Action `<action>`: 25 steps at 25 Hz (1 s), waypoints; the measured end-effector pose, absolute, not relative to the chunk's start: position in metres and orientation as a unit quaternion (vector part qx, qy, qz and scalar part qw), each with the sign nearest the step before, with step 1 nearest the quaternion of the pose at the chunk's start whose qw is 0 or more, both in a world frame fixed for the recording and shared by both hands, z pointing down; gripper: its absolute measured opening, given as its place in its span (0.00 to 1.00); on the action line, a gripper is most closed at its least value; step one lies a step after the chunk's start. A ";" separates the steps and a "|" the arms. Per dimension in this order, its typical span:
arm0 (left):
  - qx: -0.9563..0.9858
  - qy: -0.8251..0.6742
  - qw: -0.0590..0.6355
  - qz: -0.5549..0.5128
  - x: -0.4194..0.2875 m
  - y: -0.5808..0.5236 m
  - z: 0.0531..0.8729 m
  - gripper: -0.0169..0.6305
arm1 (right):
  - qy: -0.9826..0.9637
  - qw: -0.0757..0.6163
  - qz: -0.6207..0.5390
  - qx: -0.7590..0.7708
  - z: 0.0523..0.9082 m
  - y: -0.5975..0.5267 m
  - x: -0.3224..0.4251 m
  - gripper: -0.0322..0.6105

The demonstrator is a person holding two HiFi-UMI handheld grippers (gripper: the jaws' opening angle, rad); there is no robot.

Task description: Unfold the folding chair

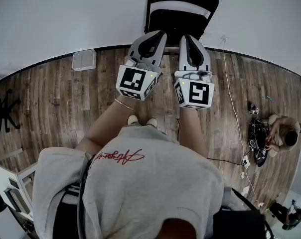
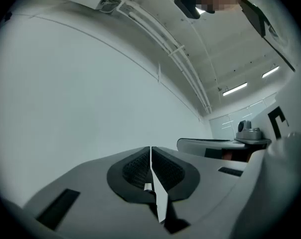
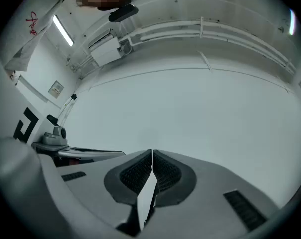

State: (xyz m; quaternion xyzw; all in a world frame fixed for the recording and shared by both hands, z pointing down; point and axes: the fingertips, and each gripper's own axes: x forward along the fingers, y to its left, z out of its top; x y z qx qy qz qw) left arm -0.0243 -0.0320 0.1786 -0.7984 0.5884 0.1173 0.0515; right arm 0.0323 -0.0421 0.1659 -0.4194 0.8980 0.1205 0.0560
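Around the spot: a white flat box on the floor at the wall foot, left of ctr; a thin white cable trails down the floor on the right to a tangle of gear, where another person crouches; a dark spoked stand at far left; white furniture at lower left. Nothing lies btwn the grippers and the folding chair, which stands black w/ a pale band across it, up against the white wall at top ctr; whether it's open or folded is hard to tell from above. The left gripper and right gripper are held side by side, tips just before the chair's lower edge in the head view; contact can't be judged. Both are grey moulded plastic w/ black ribbed pads and a marker cube at the back. Left jaws together, nothing in them; right jaws together too, empty, each gripper view facing bare wall. Floor is dark wood plank, matte, w/ uneven grain. Room: plain white walls, white pipes along the ceiling, a wall unit, strip lights. The wearer has a grey top w/ red script.
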 end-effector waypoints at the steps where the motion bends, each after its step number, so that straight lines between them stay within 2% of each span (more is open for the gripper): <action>1: -0.798 0.590 0.051 0.117 -0.025 -0.031 0.179 0.06 | 0.899 0.055 0.121 -0.418 0.166 -0.042 0.032 0.08; 25: -0.779 0.613 0.048 0.122 -0.027 -0.042 0.188 0.06 | 0.908 0.082 0.096 -0.400 0.174 -0.052 0.043 0.08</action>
